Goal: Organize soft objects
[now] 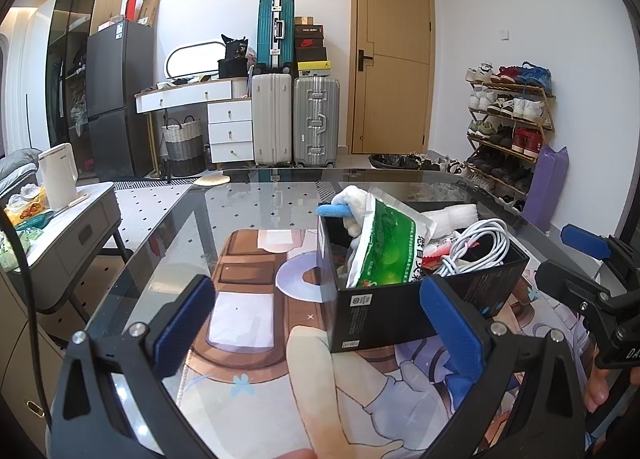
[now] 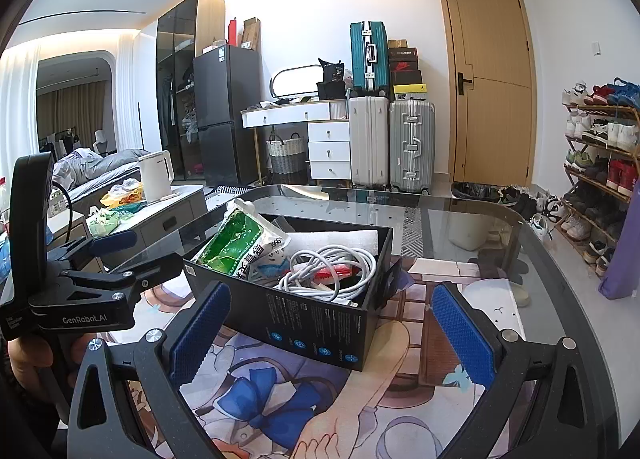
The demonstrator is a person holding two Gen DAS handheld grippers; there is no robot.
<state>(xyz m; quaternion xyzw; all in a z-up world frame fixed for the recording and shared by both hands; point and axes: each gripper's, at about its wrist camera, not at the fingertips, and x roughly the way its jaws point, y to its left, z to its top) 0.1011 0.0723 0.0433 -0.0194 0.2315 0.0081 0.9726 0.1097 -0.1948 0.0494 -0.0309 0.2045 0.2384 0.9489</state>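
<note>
hovering over black box [image 1: 404,299] at centre right of left wrist view, centre of right wrist view; box resting on printed mat [image 2: 280,411] under glass table [image 2: 500,227]. left gripper [image 1: 316,319] spread wide, holding nothing; right gripper [image 2: 332,323] likewise wide and empty. box already packed: green pouch [image 2: 234,237], coiled white cable [image 2: 336,267], white plush [image 1: 360,199] with blue piece poking over far rim, folded white cloth [image 2: 340,237]. judged late in the sorting, nothing loose on table within sight. next move likely calls for tucking pouch and plush lower, or steadying box by its walls. red item under cable hard to identify; box bottom hidden; table edges cut off by frame.
</note>
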